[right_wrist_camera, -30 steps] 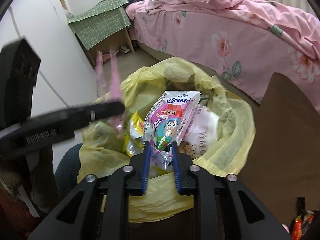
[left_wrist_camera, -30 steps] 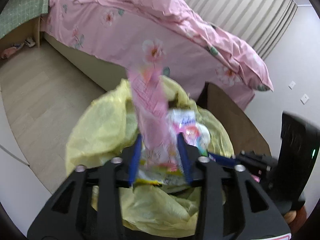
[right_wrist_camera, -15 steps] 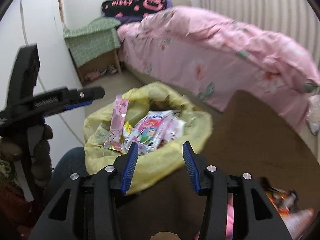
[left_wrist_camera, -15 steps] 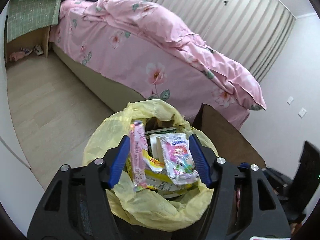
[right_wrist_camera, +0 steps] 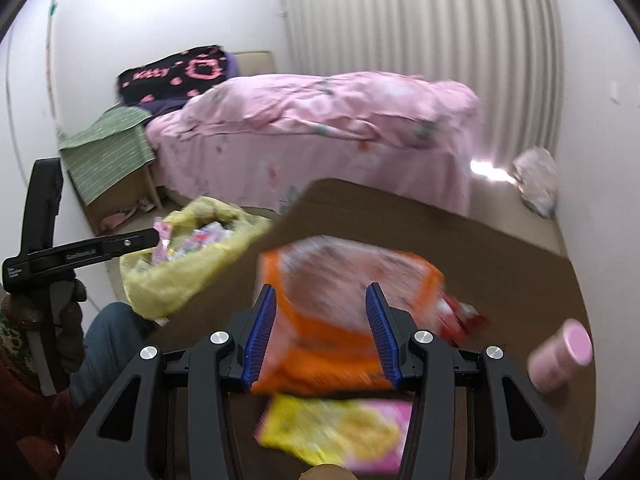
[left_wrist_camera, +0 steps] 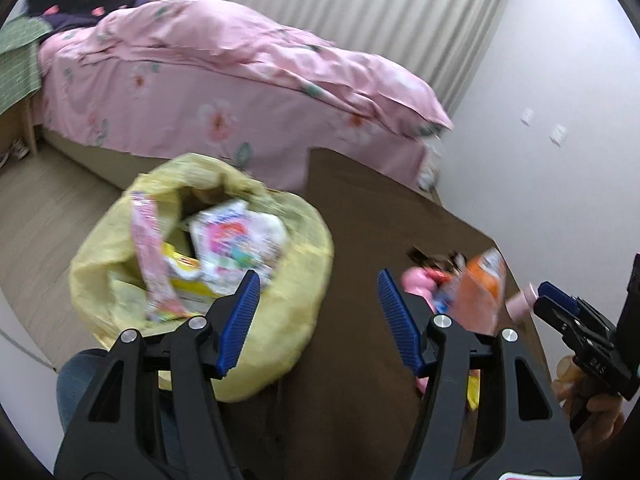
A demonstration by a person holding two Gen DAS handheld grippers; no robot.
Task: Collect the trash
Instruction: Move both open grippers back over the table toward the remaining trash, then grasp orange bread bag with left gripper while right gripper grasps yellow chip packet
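A yellow trash bag (left_wrist_camera: 280, 320) full of wrappers stands beside the brown table (left_wrist_camera: 360, 208), at left in the right wrist view (right_wrist_camera: 180, 284). My left gripper (left_wrist_camera: 316, 320) is open and empty over the table edge, right of the bag. My right gripper (right_wrist_camera: 322, 328) is open, its fingers on either side of an orange snack packet (right_wrist_camera: 320, 344) on the table; this packet also shows in the left wrist view (left_wrist_camera: 480, 292). A yellow-pink wrapper (right_wrist_camera: 332, 432) lies below it. A pink bottle (right_wrist_camera: 560, 356) lies at right.
A bed with a pink floral duvet (left_wrist_camera: 240, 80) stands behind the table. A green-covered nightstand (right_wrist_camera: 104, 156) is at its head. A red wrapper (right_wrist_camera: 460, 312) lies past the orange packet. A white bag (right_wrist_camera: 536, 180) sits on the floor by the curtain.
Both grippers let go of their wrappers into the yellow bag and opened. Both then swung right, away from the bag; the right one now straddles the orange packet.
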